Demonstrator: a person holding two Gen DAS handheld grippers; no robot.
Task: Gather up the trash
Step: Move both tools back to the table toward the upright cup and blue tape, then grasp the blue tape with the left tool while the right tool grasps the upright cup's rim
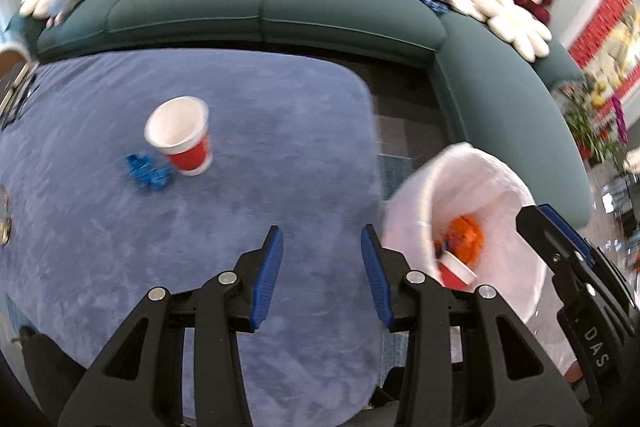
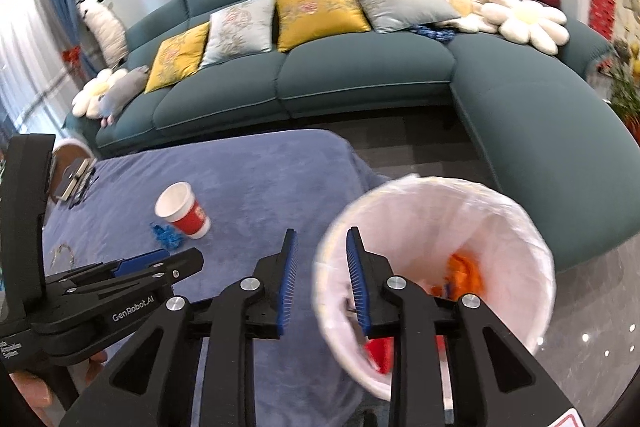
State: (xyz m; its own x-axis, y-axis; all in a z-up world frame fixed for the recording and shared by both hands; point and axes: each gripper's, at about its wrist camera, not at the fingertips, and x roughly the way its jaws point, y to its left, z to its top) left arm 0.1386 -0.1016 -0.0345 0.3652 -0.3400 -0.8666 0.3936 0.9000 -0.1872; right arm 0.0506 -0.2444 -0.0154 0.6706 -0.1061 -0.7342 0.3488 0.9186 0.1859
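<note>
A red and white paper cup (image 1: 182,135) stands on the blue-covered table (image 1: 240,187), with a crumpled blue wrapper (image 1: 146,173) beside it on the left; both also show in the right wrist view, cup (image 2: 183,211) and wrapper (image 2: 165,235). A white-lined trash bin (image 1: 476,227) stands off the table's right edge and holds an orange wrapper (image 1: 466,237) and a red cup (image 1: 456,269). My left gripper (image 1: 322,275) is open and empty above the table, near the cup. My right gripper (image 2: 322,283) is open and empty over the bin's (image 2: 436,267) left rim.
A teal sofa (image 2: 360,83) with yellow and grey cushions curves behind the table and to the right. Small dark items (image 2: 76,183) lie at the table's far left. Floor shows between table and sofa.
</note>
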